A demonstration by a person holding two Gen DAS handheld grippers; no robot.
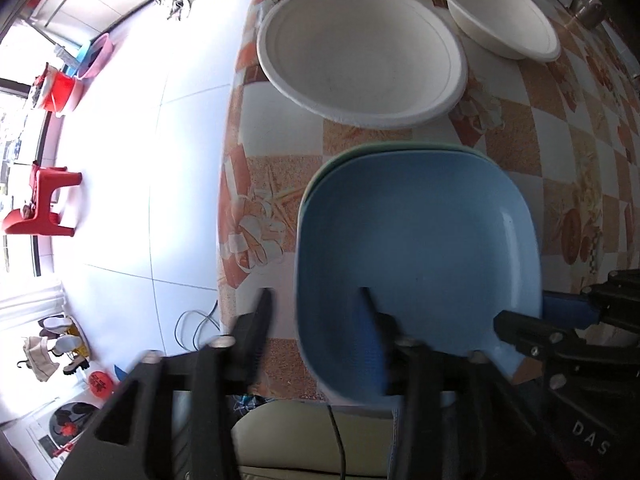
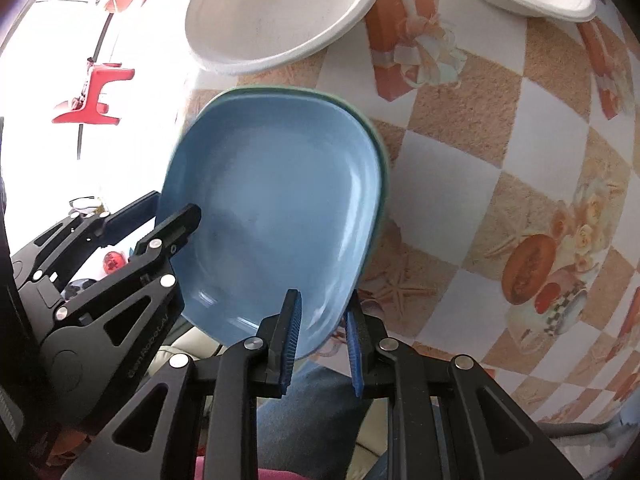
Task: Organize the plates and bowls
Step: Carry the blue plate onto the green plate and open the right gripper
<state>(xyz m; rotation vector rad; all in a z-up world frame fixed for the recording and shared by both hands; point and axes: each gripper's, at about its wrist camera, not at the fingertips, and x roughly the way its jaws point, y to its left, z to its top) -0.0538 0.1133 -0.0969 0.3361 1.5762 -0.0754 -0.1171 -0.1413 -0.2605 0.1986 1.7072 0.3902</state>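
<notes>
At the near edge of the tabletop (image 2: pixel 460 152), the right gripper (image 2: pixel 324 336) is clenched on the rim of a blue plate (image 2: pixel 276 216) stacked on a green plate (image 1: pixel 348 156). The left gripper (image 1: pixel 316 312) straddles the opposite rim, released. Both plates look stiff, light and slick; rims are the sensible hold. Farther off sit white bowls (image 1: pixel 360 52), probably light and thin.

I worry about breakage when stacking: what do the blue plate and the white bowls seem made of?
The square blue plate looks like smooth, semi-gloss plastic or melamine: soft highlights run along its curved rim. The round white bowl looks like matte moulded paper pulp: dull, faintly grainy surface, thin rolled rim, no shine. Neither looks brittle, though I can't be sure.
</notes>
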